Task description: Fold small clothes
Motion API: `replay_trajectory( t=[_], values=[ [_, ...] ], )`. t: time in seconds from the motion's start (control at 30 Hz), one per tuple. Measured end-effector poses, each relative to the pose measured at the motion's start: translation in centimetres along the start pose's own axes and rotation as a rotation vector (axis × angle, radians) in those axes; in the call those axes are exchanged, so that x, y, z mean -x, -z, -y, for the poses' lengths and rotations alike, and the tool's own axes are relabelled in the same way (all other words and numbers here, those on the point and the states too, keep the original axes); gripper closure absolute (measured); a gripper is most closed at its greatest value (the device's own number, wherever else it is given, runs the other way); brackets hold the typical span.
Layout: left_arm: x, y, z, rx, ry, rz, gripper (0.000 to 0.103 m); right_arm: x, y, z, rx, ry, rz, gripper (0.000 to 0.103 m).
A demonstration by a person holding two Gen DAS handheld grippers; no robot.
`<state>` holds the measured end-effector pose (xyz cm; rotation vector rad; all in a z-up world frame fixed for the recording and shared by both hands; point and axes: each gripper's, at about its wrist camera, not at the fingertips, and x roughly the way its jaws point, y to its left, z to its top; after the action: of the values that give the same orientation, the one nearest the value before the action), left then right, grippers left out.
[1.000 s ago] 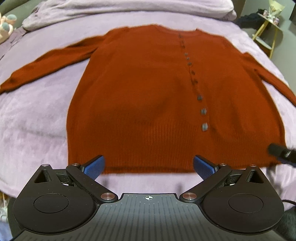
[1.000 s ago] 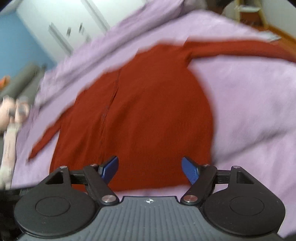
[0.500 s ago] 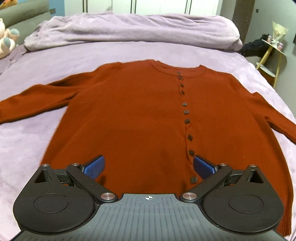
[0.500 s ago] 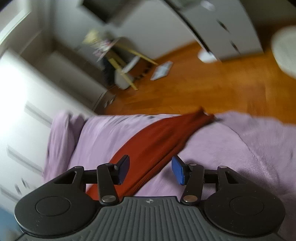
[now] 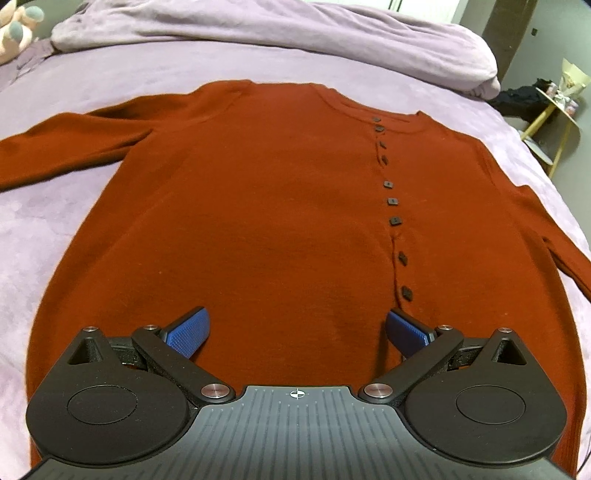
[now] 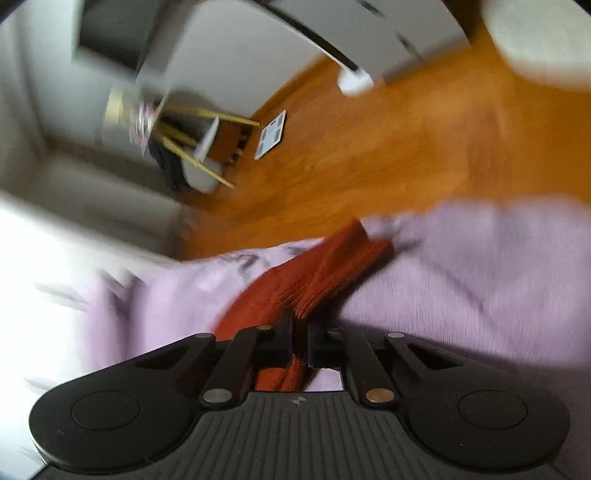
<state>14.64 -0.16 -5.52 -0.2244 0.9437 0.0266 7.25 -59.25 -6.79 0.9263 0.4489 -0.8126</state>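
A rust-red buttoned cardigan point(image 5: 258, 221) lies flat and face up on the lilac bed cover point(image 5: 44, 229), sleeves spread to both sides. My left gripper point(image 5: 295, 332) is open and empty, hovering over the cardigan's lower body left of the button row point(image 5: 393, 201). In the blurred right wrist view, my right gripper point(image 6: 300, 334) is shut on the cardigan's right sleeve point(image 6: 325, 269) near its cuff, at the bed's edge.
A heaped lilac duvet point(image 5: 295, 33) lies across the head of the bed. A stuffed toy point(image 5: 16, 26) sits at the far left. A small yellow-legged side table point(image 5: 554, 122) stands to the right on the wooden floor point(image 6: 406, 140).
My left gripper moved forward over the cardigan's body, still open. My right gripper swung to the right sleeve and closed on it near the cuff.
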Motion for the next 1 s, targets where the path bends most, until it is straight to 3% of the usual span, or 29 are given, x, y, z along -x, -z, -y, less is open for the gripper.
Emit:
replay_trajectory(
  t=[0.07,0.13,0.2,0.3,0.4,0.43,0.47,0.57,0.7,0.87,0.93,1.0],
  values=[
    [0.5,-0.2,-0.3,-0.001,0.0,0.012,0.0,2.0,1.5,-4.5,0.24,0.034,0.108,0.097],
    [1.0,-0.7,-0.5,0.004,0.019,0.034,0.0,4.4,3.8,-8.7,0.407,-0.08,0.153,0.097],
    [1.7,-1.4,-0.5,0.013,0.067,0.061,0.0,7.3,6.9,-13.0,0.557,-0.256,0.158,0.097],
    [2.2,-3.1,0.2,0.003,0.146,0.086,0.0,11.0,12.4,-18.1,0.737,-0.555,0.079,0.097],
    [2.4,-5.1,1.4,0.004,0.232,0.11,0.0,12.6,18.9,-21.3,0.902,-0.759,-0.125,0.09],
    [2.2,-5.8,1.9,0.008,0.287,0.11,0.0,12.5,20.6,-21.5,0.923,-0.762,-0.181,0.073],
    [1.8,-6.4,2.2,0.011,0.326,0.1,0.0,12.1,21.9,-21.5,0.93,-0.758,-0.223,0.066],
    [-0.2,-7.8,2.8,0.036,0.395,0.066,0.001,11.2,24.2,-20.0,0.892,-0.695,-0.313,0.066],
    [-4.1,-8.7,3.0,0.096,0.451,-0.06,0.017,10.9,23.7,-16.5,0.756,-0.645,-0.387,0.066],
    [-6.4,-8.7,2.7,0.153,0.503,-0.126,0.022,9.9,22.8,-13.1,0.665,-0.603,-0.429,0.066],
    [-7.2,-8.7,3.0,0.16,0.515,-0.152,0.034,9.3,22.5,-12.8,0.639,-0.597,-0.438,0.066],
    [-7.5,-8.6,3.6,0.147,0.525,-0.176,0.039,9.0,22.3,-13.0,0.622,-0.597,-0.44,0.066]
  ],
)
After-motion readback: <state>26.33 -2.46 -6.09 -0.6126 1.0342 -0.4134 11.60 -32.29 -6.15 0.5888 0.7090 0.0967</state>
